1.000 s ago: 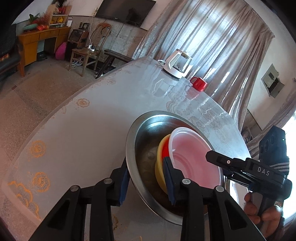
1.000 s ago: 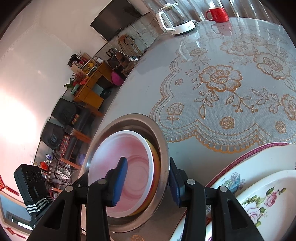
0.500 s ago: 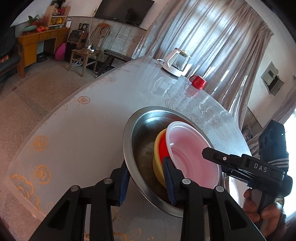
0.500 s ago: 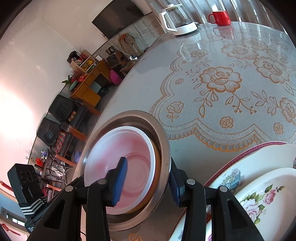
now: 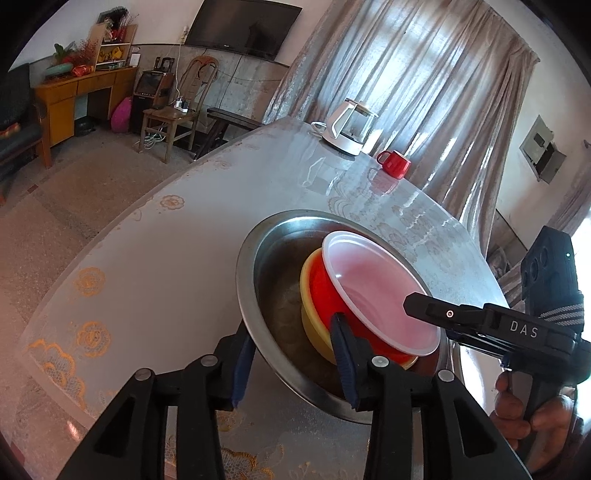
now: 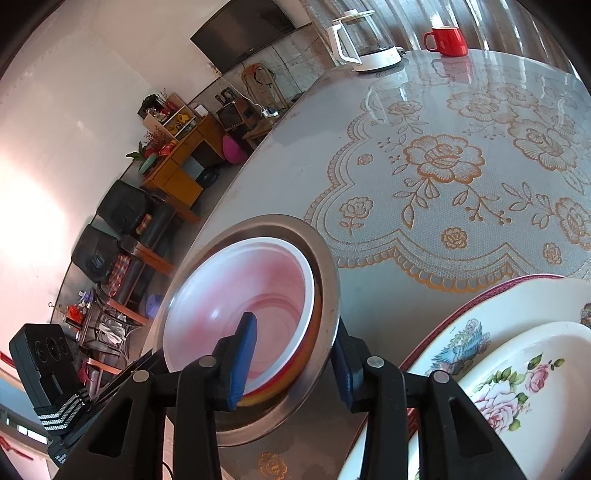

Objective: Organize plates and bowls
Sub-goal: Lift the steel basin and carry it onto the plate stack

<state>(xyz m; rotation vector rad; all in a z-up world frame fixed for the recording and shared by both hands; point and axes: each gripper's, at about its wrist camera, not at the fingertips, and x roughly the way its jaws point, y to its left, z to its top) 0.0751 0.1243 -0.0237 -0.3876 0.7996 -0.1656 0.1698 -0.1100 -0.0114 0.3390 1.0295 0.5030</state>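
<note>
Two grippers, left [image 5: 293, 354] and right [image 6: 293, 363], pinch opposite rim edges of the stiff, slippery steel basin [image 5: 258, 295], jaws narrowly open.

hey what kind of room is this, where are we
Most likely a home living and dining room. A wall-mounted television hangs above a wooden sideboard, and a round table with a lace-pattern cover holds a kettle and red mug.
</note>
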